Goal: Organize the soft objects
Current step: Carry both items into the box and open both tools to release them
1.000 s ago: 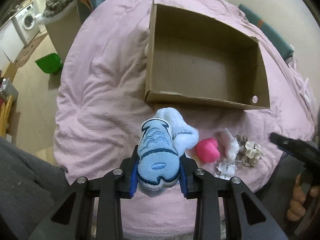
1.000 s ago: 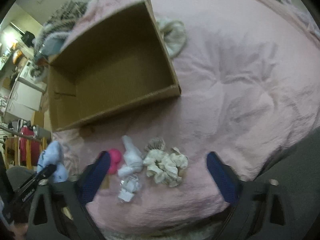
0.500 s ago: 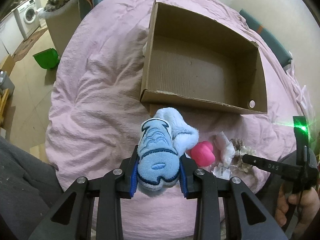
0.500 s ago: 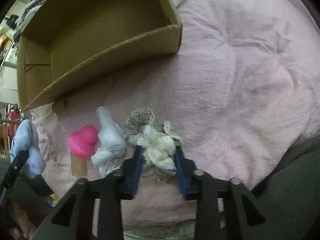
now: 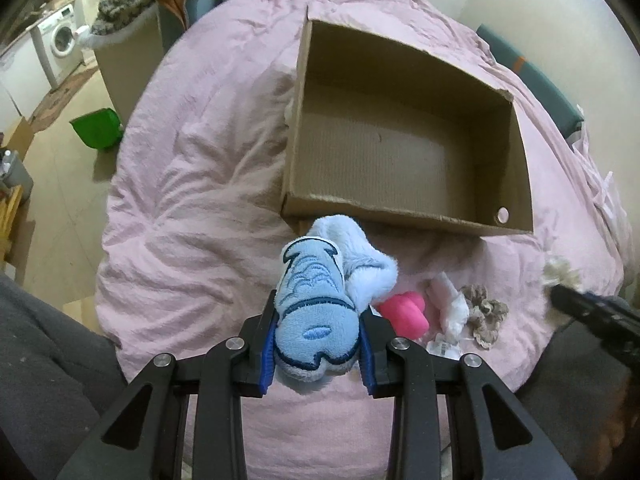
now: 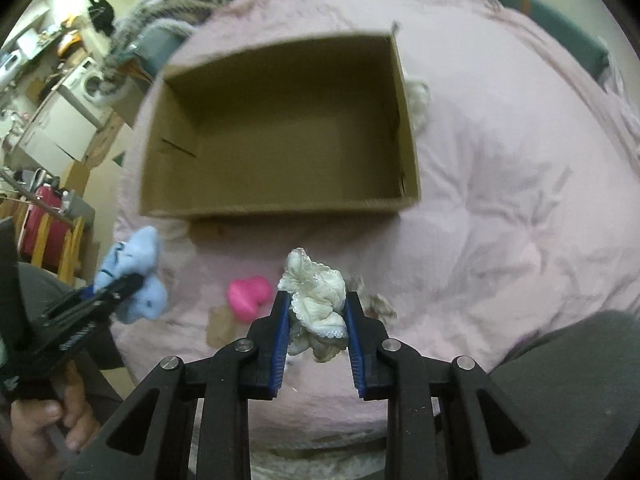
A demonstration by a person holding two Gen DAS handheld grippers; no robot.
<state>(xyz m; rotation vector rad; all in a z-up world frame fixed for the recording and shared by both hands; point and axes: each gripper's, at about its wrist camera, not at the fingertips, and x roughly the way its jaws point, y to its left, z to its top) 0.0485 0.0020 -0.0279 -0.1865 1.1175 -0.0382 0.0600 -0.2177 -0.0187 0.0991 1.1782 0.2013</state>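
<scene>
While both jaws stay clamped, the left gripper (image 5: 318,340) on the blue plush toy (image 5: 316,300) and the right gripper (image 6: 316,320) on the cream scrunchie (image 6: 318,296), carry each forward over the near wall of the cardboard box (image 6: 280,210), lying ahead on the bed (image 6: 500,200), before releasing inside.

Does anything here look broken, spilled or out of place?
Nothing looks spilled. The cardboard box has a ragged, torn top edge at its far right corner and holds nothing yet. A whitish fluffy thing sits outside the box, tucked against its wall.
</scene>
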